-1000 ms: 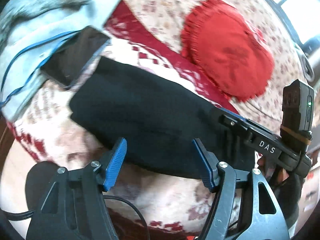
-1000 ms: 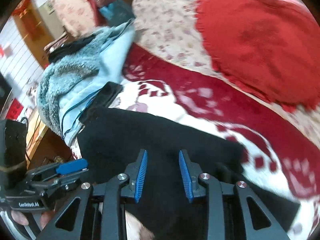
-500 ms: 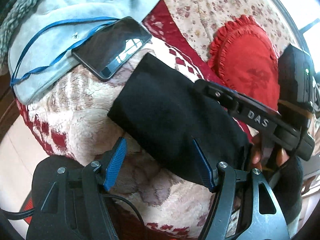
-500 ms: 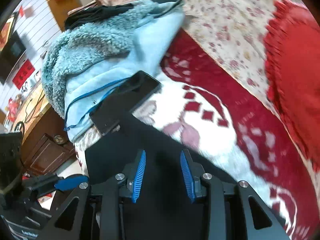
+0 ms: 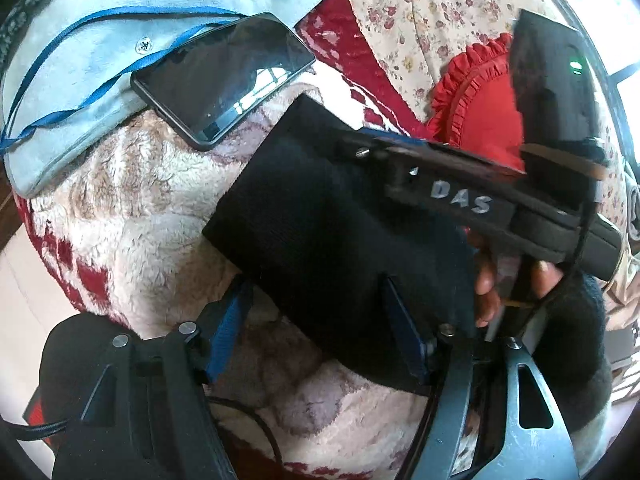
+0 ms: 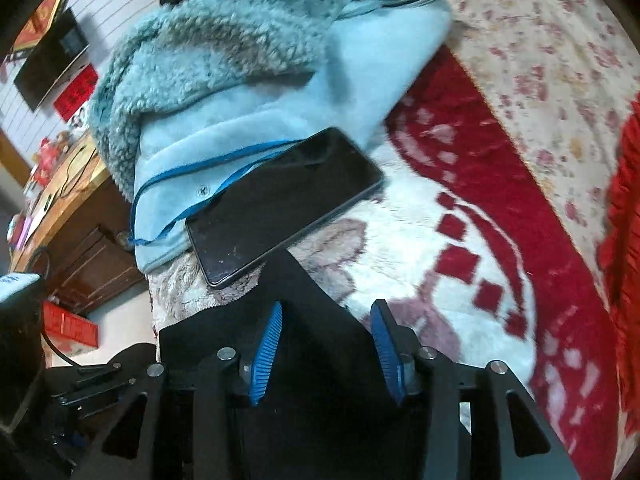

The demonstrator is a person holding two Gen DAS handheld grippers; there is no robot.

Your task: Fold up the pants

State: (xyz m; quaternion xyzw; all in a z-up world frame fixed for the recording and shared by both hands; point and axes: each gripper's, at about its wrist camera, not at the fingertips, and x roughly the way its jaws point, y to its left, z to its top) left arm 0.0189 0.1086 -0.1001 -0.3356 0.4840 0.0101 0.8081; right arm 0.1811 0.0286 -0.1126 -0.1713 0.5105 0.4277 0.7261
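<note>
The black pants (image 5: 320,216) lie folded into a compact rectangle on a fluffy white and red blanket (image 5: 132,216). My left gripper (image 5: 316,332) is open, its blue fingers astride the near edge of the pants, touching no cloth that I can see. My right gripper (image 6: 326,354) is open above the pants (image 6: 304,312), its fingers apart over the black fabric. The right gripper's body also shows in the left wrist view (image 5: 480,200), lying across the far side of the pants.
A black phone (image 5: 224,76) with a blue lanyard lies on a light blue fleece garment (image 5: 80,60) just beyond the pants; it also shows in the right wrist view (image 6: 284,204). A red frilled cushion (image 5: 476,112) sits at the right. A wooden cabinet (image 6: 80,240) stands left of the bed.
Both grippers have moved along the pants toward the phone end. The visible pants are shorter and more compact. The right gripper's fingers have spread wider.
</note>
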